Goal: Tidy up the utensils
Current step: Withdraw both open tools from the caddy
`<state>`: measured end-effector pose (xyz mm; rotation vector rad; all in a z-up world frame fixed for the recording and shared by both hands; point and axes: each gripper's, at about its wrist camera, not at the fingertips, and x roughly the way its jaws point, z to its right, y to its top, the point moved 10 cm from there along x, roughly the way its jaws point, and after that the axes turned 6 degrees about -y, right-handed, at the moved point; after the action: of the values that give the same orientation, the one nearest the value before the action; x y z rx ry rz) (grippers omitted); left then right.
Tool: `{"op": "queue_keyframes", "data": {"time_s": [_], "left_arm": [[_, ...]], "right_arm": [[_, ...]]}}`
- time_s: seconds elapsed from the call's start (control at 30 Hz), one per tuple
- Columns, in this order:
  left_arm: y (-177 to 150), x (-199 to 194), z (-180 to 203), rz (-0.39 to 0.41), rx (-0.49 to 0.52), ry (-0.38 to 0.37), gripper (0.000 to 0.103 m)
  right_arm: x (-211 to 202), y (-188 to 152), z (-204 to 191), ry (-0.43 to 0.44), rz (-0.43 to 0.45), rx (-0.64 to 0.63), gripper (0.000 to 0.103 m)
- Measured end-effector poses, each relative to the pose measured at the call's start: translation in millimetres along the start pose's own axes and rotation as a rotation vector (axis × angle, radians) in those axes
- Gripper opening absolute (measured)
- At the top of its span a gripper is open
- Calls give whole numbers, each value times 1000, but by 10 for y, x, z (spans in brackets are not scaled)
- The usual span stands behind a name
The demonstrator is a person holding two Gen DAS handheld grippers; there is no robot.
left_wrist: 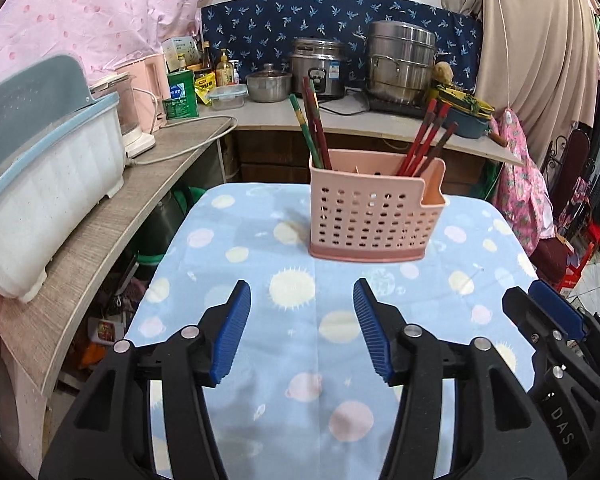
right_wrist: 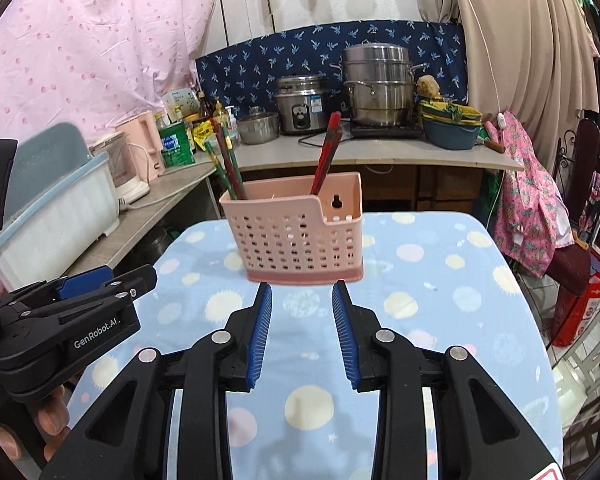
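Left wrist view: the left gripper (left_wrist: 302,330) hovers low over the blue tablecloth (left_wrist: 260,360), jaws wide and empty, facing a pink utensil holder (left_wrist: 370,218) with chopsticks (left_wrist: 316,132) standing inside. Right wrist view: the right gripper (right_wrist: 302,330), jaws parted and empty, sits just before the holder.

1. The pink holder (left_wrist: 366,216) is matt perforated plastic.
2. The desk (left_wrist: 260,360) wears soft printed cloth (faintly creased).
3. The steamer pot (right_wrist: 378,84) is shiny metal.
4. Tongs' pads (left_wrist: 230,340) are ribbed blue.
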<state>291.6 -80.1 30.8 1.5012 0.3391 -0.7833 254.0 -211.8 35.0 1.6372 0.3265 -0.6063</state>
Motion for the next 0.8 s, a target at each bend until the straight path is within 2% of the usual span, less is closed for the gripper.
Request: {"op": "queue_keyframes", "data": {"time_s": [0.43, 0.8], "left_arm": [[-393, 47, -12, -63, 4, 17, 51], [-443, 16, -24, -58, 27, 58, 70]], "right_arm": [[1, -346, 31, -18, -57, -6, 32], [22, -460, 88, -25, -80, 0, 48]]}}
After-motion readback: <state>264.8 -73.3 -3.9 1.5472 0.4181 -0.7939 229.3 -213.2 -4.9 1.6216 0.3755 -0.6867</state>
